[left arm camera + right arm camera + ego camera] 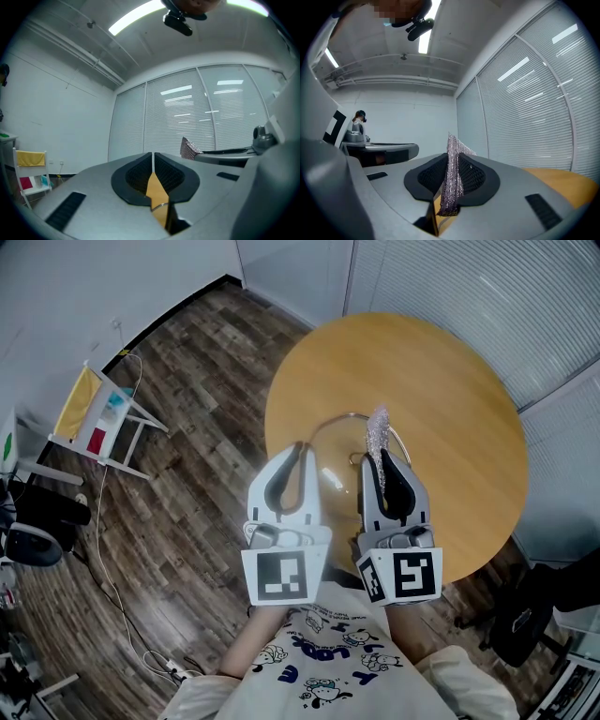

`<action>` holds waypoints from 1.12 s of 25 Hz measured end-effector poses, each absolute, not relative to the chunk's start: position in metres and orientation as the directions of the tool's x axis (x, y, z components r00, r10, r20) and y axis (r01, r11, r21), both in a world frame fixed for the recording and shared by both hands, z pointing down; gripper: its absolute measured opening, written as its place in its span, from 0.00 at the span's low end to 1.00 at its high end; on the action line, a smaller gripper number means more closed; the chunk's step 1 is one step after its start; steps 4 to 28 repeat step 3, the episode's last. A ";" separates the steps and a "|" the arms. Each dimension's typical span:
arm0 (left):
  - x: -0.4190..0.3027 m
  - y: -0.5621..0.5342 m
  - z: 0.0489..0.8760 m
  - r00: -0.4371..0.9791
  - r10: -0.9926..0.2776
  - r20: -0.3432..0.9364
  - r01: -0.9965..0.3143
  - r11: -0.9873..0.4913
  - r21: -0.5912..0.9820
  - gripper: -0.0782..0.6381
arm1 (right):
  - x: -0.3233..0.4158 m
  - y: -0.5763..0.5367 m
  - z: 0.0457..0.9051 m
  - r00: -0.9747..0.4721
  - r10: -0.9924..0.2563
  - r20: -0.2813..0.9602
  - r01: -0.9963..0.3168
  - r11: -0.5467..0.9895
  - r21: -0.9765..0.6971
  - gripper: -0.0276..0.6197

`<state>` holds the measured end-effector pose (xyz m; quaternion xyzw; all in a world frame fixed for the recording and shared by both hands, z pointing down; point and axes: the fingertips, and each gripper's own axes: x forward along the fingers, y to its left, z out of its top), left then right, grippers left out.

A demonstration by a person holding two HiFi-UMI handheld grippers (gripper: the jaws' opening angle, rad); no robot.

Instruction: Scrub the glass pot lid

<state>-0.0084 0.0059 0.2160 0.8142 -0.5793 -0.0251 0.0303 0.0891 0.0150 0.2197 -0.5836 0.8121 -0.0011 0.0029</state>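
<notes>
On the round wooden table (441, 399), just ahead of the person, the glass lid (339, 454) lies flat, its metal rim curving out from under both grippers. The left gripper (301, 448) sits at the lid's left edge. In its own view its jaws are closed together at the tips, and a sliver of the rim (161, 205) shows in the gap below them. I cannot tell whether the rim is actually pinched or merely lies underneath. The right gripper (375, 457) is over the middle of the lid, clamped on a silvery mesh scrubbing cloth (379, 430). The free end of the cloth sticks out past the jaw tips toward the far rim. In the right gripper view the cloth (452, 178) stands up into open air, not folded against anything. So the tool is in hand and the lid is within reach, but the cloth does not look pressed to the glass. No suds or wet streaks are visible, so the scrubbing itself appears to be still ahead.
</notes>
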 end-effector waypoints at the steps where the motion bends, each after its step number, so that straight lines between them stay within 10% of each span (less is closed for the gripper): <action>1: -0.009 0.006 0.216 0.326 -0.945 -0.005 -0.942 -0.326 0.081 0.15 | 0.089 0.015 0.220 -0.319 -0.948 -0.002 -0.948 0.319 -0.005 0.17; 28: -0.009 0.007 0.216 0.325 -0.946 -0.005 -0.942 -0.324 0.084 0.15 | 0.089 0.015 0.221 -0.319 -0.948 0.002 -0.948 0.319 -0.004 0.17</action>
